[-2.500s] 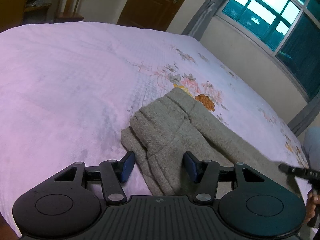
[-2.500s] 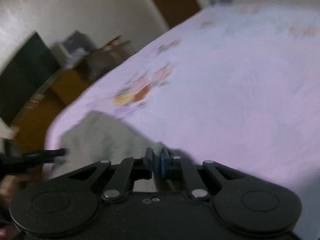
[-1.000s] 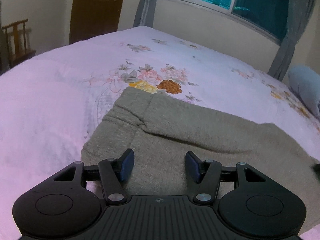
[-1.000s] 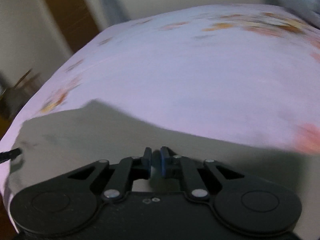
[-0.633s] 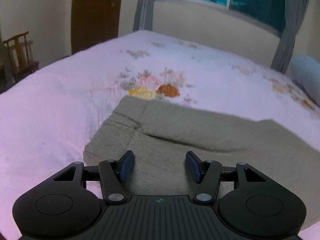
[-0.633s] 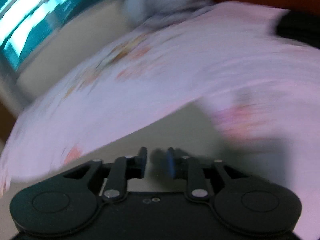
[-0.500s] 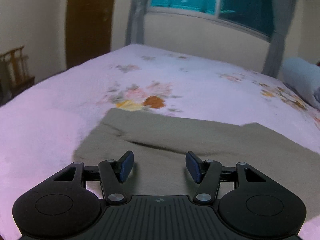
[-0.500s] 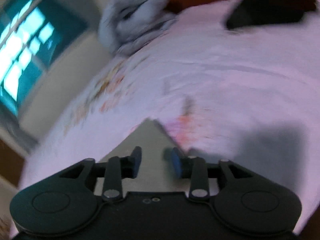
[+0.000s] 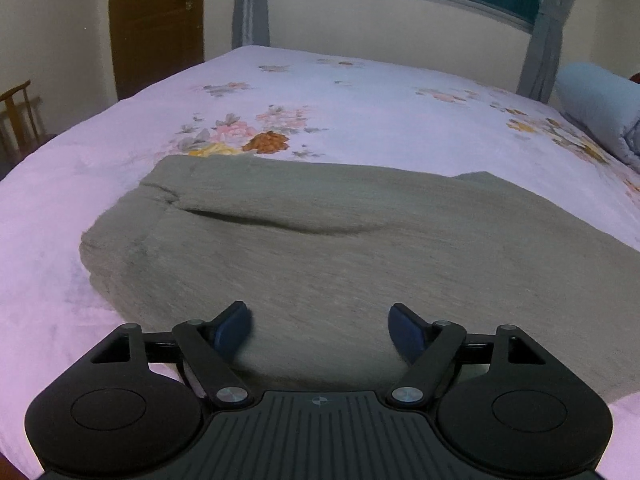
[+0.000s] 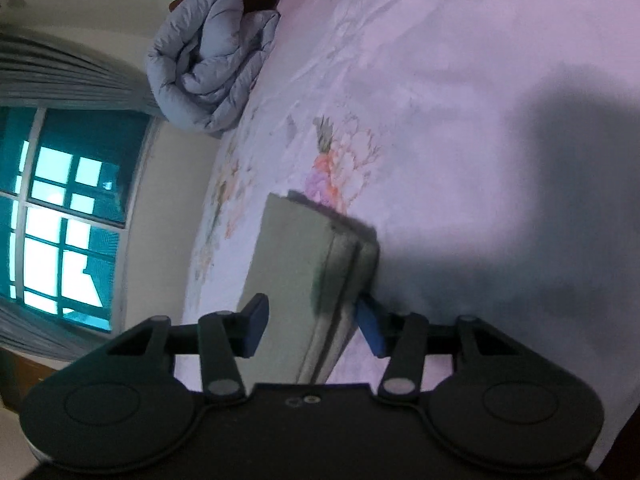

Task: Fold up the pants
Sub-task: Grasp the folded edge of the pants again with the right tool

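though the pants [image 9: 320, 236] already lie doubled leg over leg across the middle of the left wrist frame on the bed [image 9: 80, 184], more folds look needed. the left tongs [image 9: 318, 326] hang spread over the near edge, pinching nothing. the right tongs [image 10: 316, 322], spread too, straddle the stacked cuffs at lower centre. soft, thick and limp, it should sag: grip all layers at the hem.

One pants [image 9: 320, 240], one duvet [image 10: 212, 64], one chair [image 9: 18, 116].
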Demonstrator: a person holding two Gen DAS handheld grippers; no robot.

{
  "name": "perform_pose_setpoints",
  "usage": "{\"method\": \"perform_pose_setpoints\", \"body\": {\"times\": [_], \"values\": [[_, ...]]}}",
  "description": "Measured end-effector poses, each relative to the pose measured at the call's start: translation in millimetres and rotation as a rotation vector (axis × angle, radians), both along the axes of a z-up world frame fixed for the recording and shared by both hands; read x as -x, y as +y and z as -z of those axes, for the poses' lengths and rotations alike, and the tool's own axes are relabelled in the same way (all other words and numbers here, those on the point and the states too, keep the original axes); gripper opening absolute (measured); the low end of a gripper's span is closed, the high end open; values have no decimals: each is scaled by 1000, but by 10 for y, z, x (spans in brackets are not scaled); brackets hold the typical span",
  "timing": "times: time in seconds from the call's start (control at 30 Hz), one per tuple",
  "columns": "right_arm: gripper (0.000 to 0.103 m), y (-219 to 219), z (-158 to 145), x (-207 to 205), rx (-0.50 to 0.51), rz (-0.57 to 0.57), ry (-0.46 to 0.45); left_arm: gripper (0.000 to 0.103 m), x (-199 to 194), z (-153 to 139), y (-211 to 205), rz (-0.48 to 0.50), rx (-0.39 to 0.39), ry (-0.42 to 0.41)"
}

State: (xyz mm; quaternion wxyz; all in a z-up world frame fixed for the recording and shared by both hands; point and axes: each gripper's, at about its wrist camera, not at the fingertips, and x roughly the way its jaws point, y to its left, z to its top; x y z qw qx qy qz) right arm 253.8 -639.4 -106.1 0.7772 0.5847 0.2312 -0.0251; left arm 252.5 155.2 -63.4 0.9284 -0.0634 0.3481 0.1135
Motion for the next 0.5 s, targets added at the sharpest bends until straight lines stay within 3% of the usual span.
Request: {"method": "perform_pose_setpoints", "body": {"times": [0.03,0.1,0.13,0.23,0.3,0.37,0.4,0.43,0.47,0.5], "values": [[40,10,17,30,1,0,-9,77,13,-6,-31,0,-7,0],[25,2,94,34,10,10,3,77,21,-49,-165,9,-21,-8],[1,-12,124,9,29,10,31,77,35,-104,-324,25,-35,-28],[2,23,55,16,115,-17,9,77,26,-278,-979,160,-55,-111],[3,61,2,70,145,-25,-20,78,-61,-315,-1586,270,-42,-120],[3,36,71,91,107,-21,-1,88,-243,-181,-2167,356,69,-16],[2,14,100,98,87,-20,-5,88,-332,-49,-2474,386,124,67],[3,-2,103,96,81,-25,-6,93,-329,30,-2754,385,104,82],[4,-5,80,97,93,-32,-4,94,-245,53,-3088,398,14,40],[4,-10,50,94,109,-42,-2,94,-175,49,-3300,427,-15,14]]}}
